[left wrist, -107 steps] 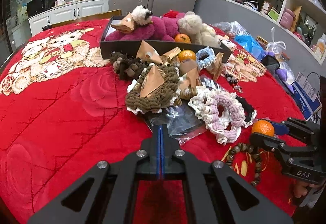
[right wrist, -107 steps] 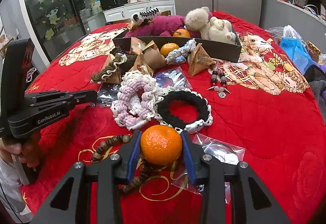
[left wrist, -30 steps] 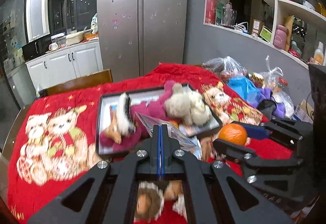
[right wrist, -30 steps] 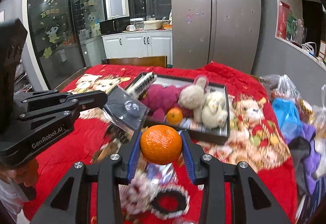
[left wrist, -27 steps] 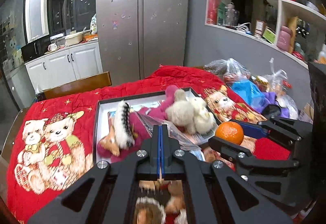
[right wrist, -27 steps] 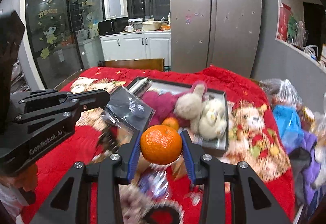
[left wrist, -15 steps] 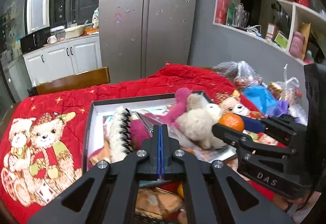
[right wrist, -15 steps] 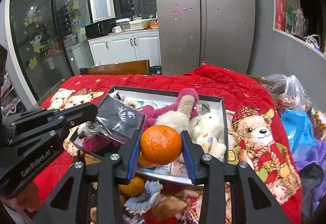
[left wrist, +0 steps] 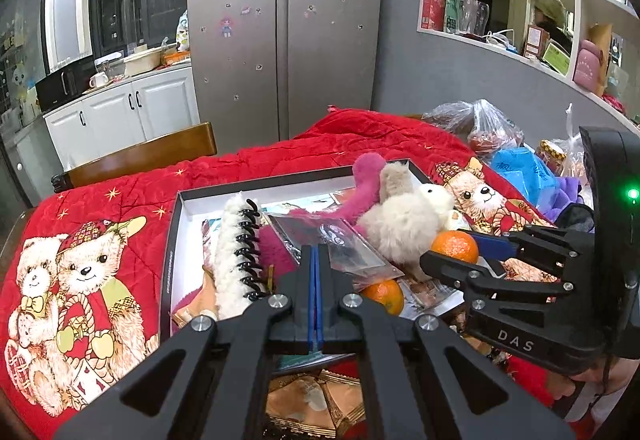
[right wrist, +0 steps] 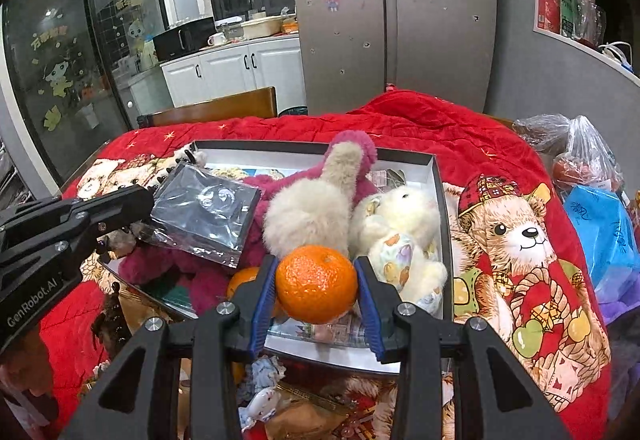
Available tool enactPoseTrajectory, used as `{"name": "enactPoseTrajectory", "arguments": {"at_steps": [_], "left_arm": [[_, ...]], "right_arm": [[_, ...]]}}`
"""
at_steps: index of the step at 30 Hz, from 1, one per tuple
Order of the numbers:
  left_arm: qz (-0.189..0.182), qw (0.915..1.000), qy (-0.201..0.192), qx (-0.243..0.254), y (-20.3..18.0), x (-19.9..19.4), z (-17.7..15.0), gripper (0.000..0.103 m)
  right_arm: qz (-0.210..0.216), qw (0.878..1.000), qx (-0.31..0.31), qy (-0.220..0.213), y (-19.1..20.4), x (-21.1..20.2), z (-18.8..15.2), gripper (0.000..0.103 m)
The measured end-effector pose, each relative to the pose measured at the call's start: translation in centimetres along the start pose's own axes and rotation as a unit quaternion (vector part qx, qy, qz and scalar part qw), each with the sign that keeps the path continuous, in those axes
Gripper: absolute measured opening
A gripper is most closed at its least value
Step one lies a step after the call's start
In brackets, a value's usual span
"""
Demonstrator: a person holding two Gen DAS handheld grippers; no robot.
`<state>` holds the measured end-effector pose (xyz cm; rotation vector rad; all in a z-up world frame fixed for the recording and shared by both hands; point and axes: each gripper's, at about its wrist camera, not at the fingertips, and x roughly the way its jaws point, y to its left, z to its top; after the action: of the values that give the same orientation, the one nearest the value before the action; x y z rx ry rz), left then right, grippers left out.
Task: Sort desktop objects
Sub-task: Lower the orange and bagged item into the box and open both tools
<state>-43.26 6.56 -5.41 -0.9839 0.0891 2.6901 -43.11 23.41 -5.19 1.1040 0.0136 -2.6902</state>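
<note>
red quilt's box (right wrist: 438,176) now nearer; right claw (right wrist: 316,290) still pinches orange (right wrist: 316,288), left claw (left wrist: 315,268) bag (left wrist: 336,240)

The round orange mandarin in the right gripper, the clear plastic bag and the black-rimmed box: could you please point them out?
Round orange mandarin (right wrist: 316,289), right wrist view, front peel.
Clear plastic bag (right wrist: 206,214), right wrist view, centre.
Black-rimmed box (left wrist: 256,182), left wrist view, far rim.
</note>
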Motion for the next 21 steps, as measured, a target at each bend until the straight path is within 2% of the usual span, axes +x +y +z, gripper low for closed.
{"name": "enactPoseTrajectory", "arguments": {"at_steps": [17,19,20,21], "left_arm": [[0.005,0.9999,0.013,0.002,-0.1,0.4,-0.1,0.001],[0.021,0.9997,0.011,0.004,-0.1,0.3,0.0,0.006],[0.031,0.9994,0.009,0.011,-0.3,0.2,0.0,0.017],[0.032,0.9993,0.006,0.018,-0.5,0.0,0.0,0.043]], "right_arm": [[-0.004,1.000,-0.005,0.012,0.3,1.3,-0.4,0.039],[0.001,1.000,-0.003,0.017,0.2,1.4,-0.4,0.040],[0.007,1.000,0.002,0.019,0.1,1.5,-0.3,0.040],[0.016,1.000,0.006,0.023,0.0,1.5,-0.3,0.041]]}}
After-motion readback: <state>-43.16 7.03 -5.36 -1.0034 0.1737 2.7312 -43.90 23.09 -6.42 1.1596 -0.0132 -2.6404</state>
